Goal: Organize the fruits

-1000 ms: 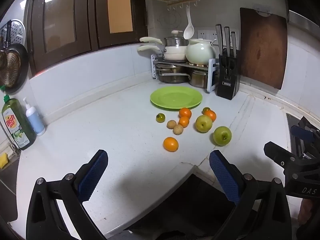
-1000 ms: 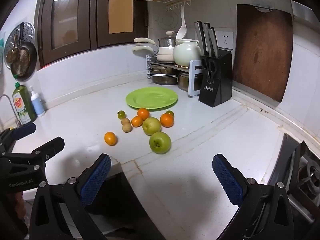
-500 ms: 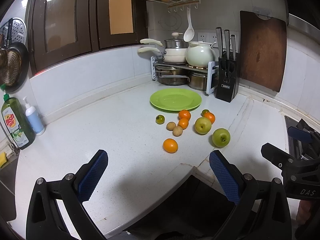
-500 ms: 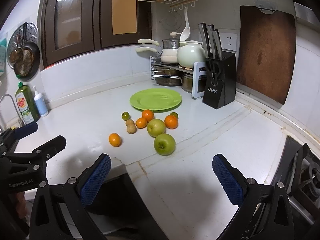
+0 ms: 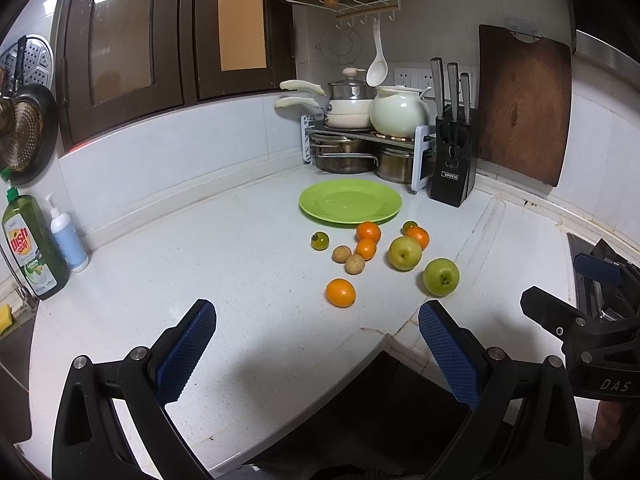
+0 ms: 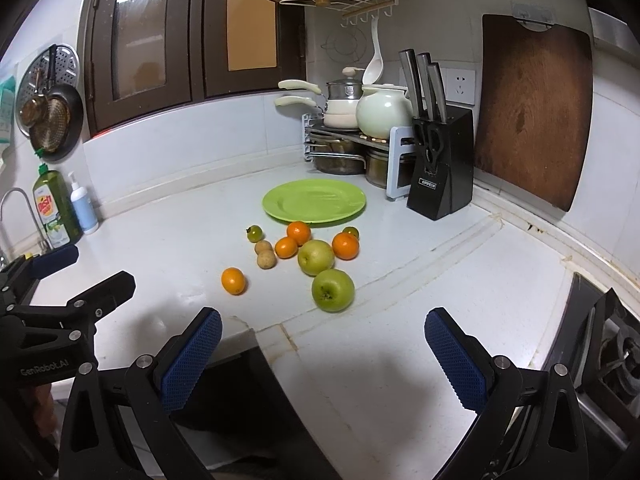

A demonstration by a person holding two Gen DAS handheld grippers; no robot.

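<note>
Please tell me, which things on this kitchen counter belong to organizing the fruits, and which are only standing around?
Belong to the job:
round green plastic plate, empty
two green apples
four small oranges, nearest one
two small brown round fruits
two small dark green tomatoes

Only standing around:
black knife block
brown wooden cutting board
metal pot rack
green dish soap bottle

We spot few readable bits. Knife block (image 5: 454, 152) has white label "OPPEIN" low on front. Green dish soap bottle (image 5: 30, 244) label reads "Dish Star"; smaller print too blurry for us. Left gripper (image 6: 40, 364) body says "GenRobot.AI" in right wrist view. Right gripper (image 5: 600, 364) body shows "DAS", rest cut off.
</note>
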